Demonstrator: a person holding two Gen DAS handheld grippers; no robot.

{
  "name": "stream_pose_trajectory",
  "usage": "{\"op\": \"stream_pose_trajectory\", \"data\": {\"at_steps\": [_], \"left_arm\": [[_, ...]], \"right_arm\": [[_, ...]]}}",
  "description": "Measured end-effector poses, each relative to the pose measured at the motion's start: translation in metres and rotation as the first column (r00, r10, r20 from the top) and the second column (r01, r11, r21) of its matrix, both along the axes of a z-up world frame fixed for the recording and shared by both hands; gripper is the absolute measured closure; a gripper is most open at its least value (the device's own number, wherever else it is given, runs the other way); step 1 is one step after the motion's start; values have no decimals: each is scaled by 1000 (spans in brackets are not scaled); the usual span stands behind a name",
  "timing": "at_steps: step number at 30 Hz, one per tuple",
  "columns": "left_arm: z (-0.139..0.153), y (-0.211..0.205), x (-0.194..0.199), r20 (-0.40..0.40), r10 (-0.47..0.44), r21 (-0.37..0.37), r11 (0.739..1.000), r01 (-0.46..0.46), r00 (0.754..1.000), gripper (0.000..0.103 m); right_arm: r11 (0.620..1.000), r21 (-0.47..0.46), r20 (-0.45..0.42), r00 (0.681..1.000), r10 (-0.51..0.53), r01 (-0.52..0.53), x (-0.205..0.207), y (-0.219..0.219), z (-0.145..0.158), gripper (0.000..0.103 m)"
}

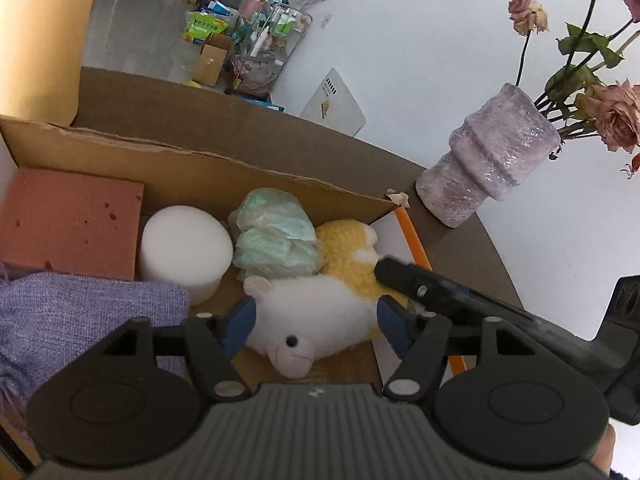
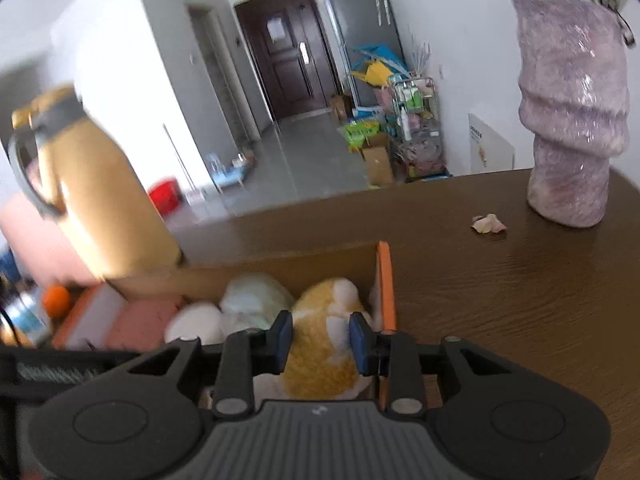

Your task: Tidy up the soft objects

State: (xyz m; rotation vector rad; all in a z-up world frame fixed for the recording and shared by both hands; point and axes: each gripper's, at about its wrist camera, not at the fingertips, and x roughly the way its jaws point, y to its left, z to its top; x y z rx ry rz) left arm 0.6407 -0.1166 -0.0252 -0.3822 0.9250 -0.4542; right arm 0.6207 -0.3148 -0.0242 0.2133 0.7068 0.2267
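Plush sheep, white-faced with a yellow woolly body, lies in the right end of the cardboard box, just beside a crumpled pale-green bag, with a white foam cylinder and a pink foam block further left. Its long axis runs from the head near the left gripper to the yellow back toward the far right corner. That gripper's blue pads stand apart on either side of the head, not visibly pressing it. The right gripper hangs over the yellow back, its pads also apart and flanking the wool; contact cannot be told. Both sit close, though the left looks better lined up across the toy's narrow width.
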Motion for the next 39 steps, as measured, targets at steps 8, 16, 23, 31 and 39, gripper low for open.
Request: {"op": "stream_pose_trajectory", "data": {"at_steps": [8,16,23,31,39], "left_arm": [[42,21,-33,101,20,41,999,-25,995,27],[126,69,-112,315,77,219,964,-151,946,19],[137,111,-185,423,179,287,903,-319,888,16],[137,126,-251,498,187,277,891,-360,847,16],[89,136,-370,586,142,236,912,-335,798,13]], "right_arm": [[990,-138,5,1000,4,-3,-31,16,29,73],[992,-123,115,993,21,-7,-105,-1,119,60],[994,-112,181,983,18,2,-174,-14,142,50],[995,-101,290,957,17,13,-253,-1,142,48],[995,-100,398,916,56,-18,-383,26,77,41]]}}
